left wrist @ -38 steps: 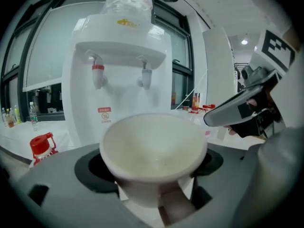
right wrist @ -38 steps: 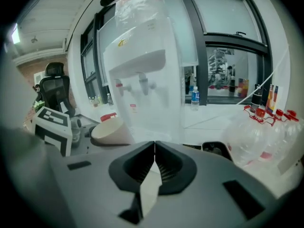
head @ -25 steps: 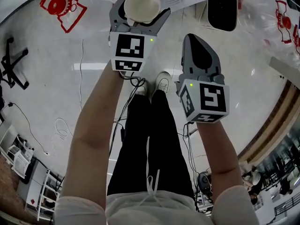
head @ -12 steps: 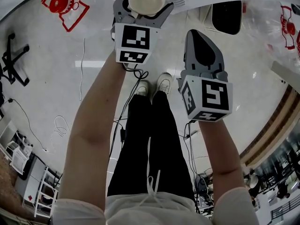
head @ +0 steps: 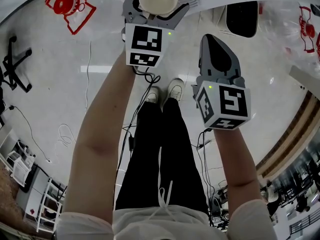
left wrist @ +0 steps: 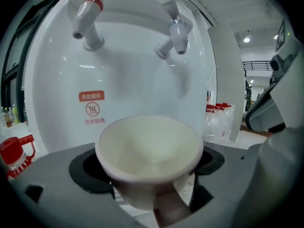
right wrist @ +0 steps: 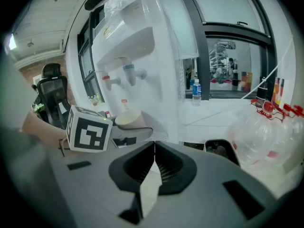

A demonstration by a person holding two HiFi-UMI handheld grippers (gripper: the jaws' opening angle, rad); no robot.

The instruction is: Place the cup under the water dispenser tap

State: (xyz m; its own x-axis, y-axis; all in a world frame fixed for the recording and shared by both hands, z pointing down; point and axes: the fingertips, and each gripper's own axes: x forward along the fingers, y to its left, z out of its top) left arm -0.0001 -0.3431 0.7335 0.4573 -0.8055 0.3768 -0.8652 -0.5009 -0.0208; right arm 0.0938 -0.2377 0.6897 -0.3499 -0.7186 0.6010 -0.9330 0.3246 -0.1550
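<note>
Cup (left wrist: 149, 151) held at the water dispenser (left wrist: 118, 80).
The left claw (head: 156, 4) clasped the cup before the dispenser, lower than its 2 taps (left wrist: 173, 32); the right claw (right wrist: 154, 163) was clenched, empty, alongside.

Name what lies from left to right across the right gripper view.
Office chair → marker cube → cup → small bottle → large clear jug. The dispenser taps sit above the cup, so they are left out.
</note>
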